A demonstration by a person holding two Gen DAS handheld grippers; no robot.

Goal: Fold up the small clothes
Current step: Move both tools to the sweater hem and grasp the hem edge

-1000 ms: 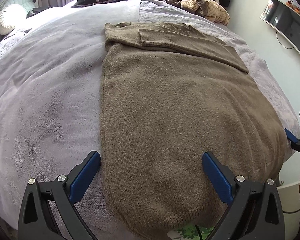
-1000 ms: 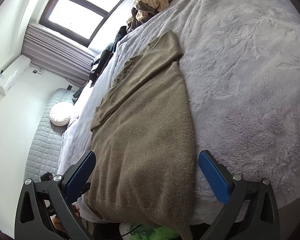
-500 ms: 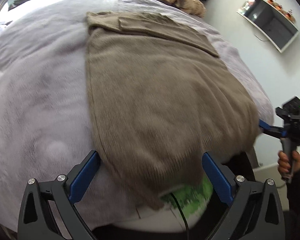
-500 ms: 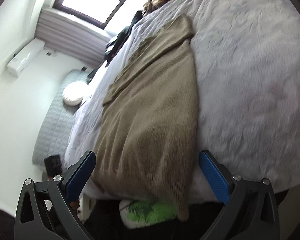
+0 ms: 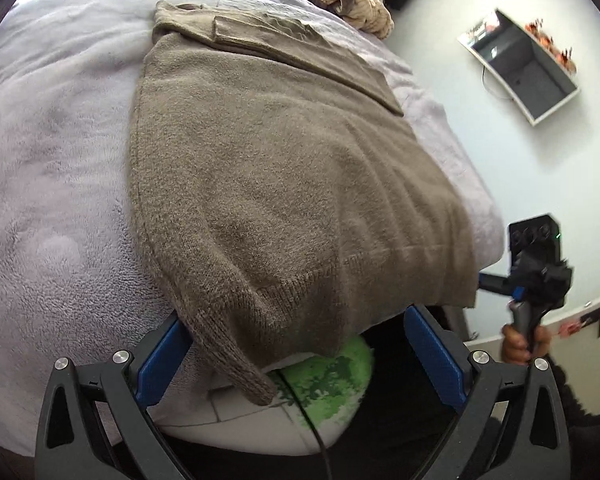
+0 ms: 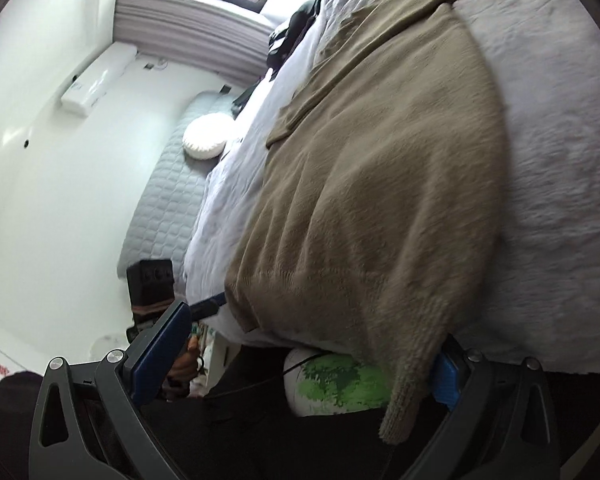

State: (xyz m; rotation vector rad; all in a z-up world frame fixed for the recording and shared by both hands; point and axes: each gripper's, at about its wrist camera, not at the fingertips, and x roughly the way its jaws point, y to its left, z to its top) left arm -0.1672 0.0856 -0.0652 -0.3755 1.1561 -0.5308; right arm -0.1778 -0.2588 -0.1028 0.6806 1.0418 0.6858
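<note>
A brown knit sweater (image 5: 284,168) lies flat on the pale grey bed cover (image 5: 52,184), sleeves folded across its far end. Its ribbed hem hangs over the bed's near edge. My left gripper (image 5: 298,360) is open at that edge, and the hem's left corner (image 5: 240,368) droops between its blue pads, close to the left one. My right gripper (image 6: 300,364) is open too, with the hem's right corner (image 6: 408,392) hanging against its right pad. In the left wrist view the right gripper (image 5: 500,286) reaches toward the sweater's right edge, held by a hand (image 5: 520,344).
A heap of clothes (image 5: 356,4) lies at the bed's far end. A screen (image 5: 520,64) hangs on the right wall. A white and green printed item (image 5: 332,376) with a black cable sits below the bed edge. A round white cushion (image 6: 204,140) rests on a quilted bench.
Both grippers have drawn back and dropped to the bed's near edge, so the sweater's hem now hangs between their fingers. Both stay open.
</note>
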